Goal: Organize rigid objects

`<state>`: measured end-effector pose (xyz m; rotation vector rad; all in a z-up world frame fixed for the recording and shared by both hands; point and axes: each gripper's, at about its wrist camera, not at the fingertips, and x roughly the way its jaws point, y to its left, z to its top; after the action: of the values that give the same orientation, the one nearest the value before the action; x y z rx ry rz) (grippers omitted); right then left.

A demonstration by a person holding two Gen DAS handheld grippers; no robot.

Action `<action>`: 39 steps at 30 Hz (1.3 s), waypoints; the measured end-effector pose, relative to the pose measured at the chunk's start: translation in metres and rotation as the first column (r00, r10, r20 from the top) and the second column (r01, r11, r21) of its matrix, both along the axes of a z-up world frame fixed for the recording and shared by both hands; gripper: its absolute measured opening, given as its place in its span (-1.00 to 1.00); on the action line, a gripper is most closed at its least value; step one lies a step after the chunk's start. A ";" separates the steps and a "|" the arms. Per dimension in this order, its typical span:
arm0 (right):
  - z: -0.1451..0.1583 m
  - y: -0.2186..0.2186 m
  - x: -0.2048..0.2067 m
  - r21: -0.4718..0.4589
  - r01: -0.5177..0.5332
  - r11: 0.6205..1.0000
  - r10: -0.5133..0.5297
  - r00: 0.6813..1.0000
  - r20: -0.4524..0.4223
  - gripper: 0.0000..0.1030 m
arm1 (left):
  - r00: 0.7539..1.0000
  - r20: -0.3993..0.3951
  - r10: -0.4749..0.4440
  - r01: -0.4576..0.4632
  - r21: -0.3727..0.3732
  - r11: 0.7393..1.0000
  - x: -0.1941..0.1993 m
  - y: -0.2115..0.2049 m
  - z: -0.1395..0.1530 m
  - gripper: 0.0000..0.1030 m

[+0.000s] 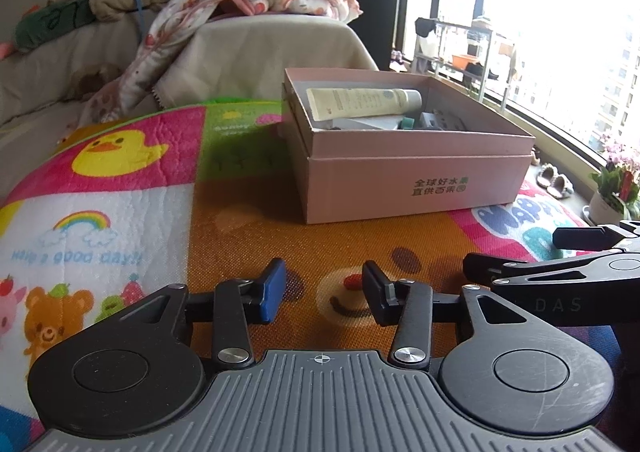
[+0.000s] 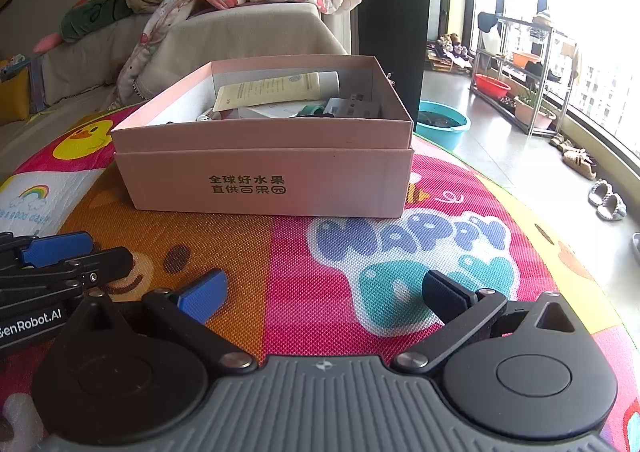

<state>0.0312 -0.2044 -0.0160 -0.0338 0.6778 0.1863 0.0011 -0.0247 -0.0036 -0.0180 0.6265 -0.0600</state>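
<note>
- Currently the pink box (image 2: 264, 172) is sitting on the play mat (image 2: 320, 292), well ahead of both tools.
- Left gripper (image 1: 325, 294) is hovering over the mat with jaws apart, gripping nothing.
- Right gripper (image 2: 324, 294) is hanging beside it, jaws spread wide and empty.
- Inside the box a cream tube (image 2: 276, 90) is lying atop smaller items.
- Bare mat is lying open between grippers and box, its right edge meeting the floor.

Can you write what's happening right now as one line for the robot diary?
left gripper: open, empty | right gripper: open, empty | pink box: on play mat, cream tube inside
</note>
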 end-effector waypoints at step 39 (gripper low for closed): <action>0.000 0.000 0.000 0.000 0.000 1.000 0.000 1.000 0.000 1.00 | 1.000 -0.002 -0.004 0.004 0.017 1.000 0.001 -0.002 0.000 -0.07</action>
<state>0.0310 -0.2040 -0.0162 -0.0333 0.6775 0.1864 0.0020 -0.0264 -0.0036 0.0000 0.6291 -0.0586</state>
